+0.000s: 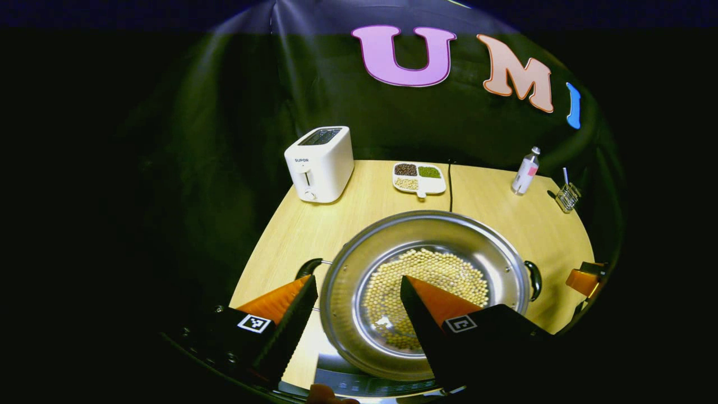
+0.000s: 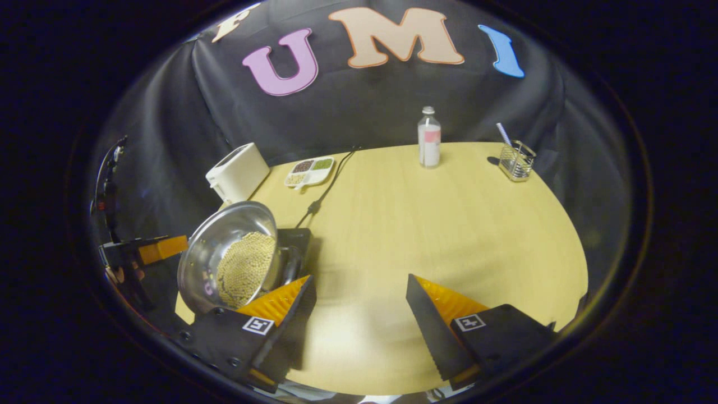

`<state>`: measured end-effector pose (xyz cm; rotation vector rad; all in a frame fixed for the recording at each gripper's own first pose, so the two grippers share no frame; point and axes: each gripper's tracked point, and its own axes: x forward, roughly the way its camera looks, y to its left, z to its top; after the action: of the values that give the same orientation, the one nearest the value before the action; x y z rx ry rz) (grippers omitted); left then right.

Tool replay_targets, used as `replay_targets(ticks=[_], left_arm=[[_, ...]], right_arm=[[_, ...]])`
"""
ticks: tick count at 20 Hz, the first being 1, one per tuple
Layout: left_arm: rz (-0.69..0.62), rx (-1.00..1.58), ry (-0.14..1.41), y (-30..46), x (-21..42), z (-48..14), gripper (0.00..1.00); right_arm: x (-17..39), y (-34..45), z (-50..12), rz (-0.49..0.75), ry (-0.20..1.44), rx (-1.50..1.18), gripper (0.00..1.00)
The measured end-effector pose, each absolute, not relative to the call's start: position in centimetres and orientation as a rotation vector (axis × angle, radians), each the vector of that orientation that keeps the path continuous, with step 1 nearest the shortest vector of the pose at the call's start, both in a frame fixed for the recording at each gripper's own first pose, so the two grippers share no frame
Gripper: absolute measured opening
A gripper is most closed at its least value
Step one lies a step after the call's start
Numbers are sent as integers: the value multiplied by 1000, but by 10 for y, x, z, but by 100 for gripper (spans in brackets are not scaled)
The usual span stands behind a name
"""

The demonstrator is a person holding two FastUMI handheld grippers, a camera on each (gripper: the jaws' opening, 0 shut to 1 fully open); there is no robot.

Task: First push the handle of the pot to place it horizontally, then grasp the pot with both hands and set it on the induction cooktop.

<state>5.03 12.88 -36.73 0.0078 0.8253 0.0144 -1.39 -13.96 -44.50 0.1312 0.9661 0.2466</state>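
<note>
The pot (image 1: pixel 426 292), full of pale beans, sits on the induction cooktop (image 2: pixel 294 241) at the counter (image 2: pixel 449 224) edge. The left tongs (image 1: pixel 359 306) are spread astride its near rim, and the right tongs (image 2: pixel 359 306) are spread over bare counter beside it. Judging the placement done, both should back straight off without nudging the rim.

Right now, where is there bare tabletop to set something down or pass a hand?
Free: the wide patch in front of the bottle and wire holder, right of the black cord. Crowded: the left side, with the toaster, divided dish, and pot of beans on the induction cooktop.
</note>
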Motion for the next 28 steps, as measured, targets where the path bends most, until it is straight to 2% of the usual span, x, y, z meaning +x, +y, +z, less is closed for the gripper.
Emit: replay_targets(ticks=[3, 4, 5, 8, 9, 10, 11, 12, 13, 15, 16, 22, 25, 28], left_arm=[[25, -36, 798, 94, 39, -358, 97], [27, -45, 788, 81, 36, -355, 97], [28, -51, 778, 69, 33, -352, 97], [36, -54, 743, 38, 25, -336, 97], [35, -54, 720, 26, 26, -327, 96], [31, -55, 693, 15, 28, -319, 97], [33, -55, 667, 4, 30, -309, 97], [35, -55, 644, -6, 32, -297, 97], [35, -57, 612, -17, 34, -282, 96], [26, -61, 531, -41, 44, -247, 97], [17, -62, 486, -51, 50, -229, 96], [-35, -3, 230, -119, 46, -119, 96], [-37, 36, 99, -146, 44, -75, 94], [-47, 56, -7, -174, 47, -38, 93]], right_arm=[[-8, -174, -440, 245, 939, 110, 100], [-5, -185, -437, 247, 930, 106, 94], [-2, -194, -436, 248, 918, 102, 100], [9, -229, -423, 239, 867, 82, 100], [14, -238, -416, 233, 843, 81, 94], [20, -248, -407, 227, 815, 83, 100], [29, -257, -395, 221, 776, 82, 94], [38, -267, -381, 215, 731, 76, 100], [49, -276, -365, 211, 678, 70, 94], [70, -291, -326, 203, 564, 60, 94], [78, -301, -305, 197, 511, 54, 100], [111, -351, -189, 155, 201, 57, 100], [113, -376, -151, 138, 90, 69, 100], [115, -395, -146, 130, 57, 61, 100]])
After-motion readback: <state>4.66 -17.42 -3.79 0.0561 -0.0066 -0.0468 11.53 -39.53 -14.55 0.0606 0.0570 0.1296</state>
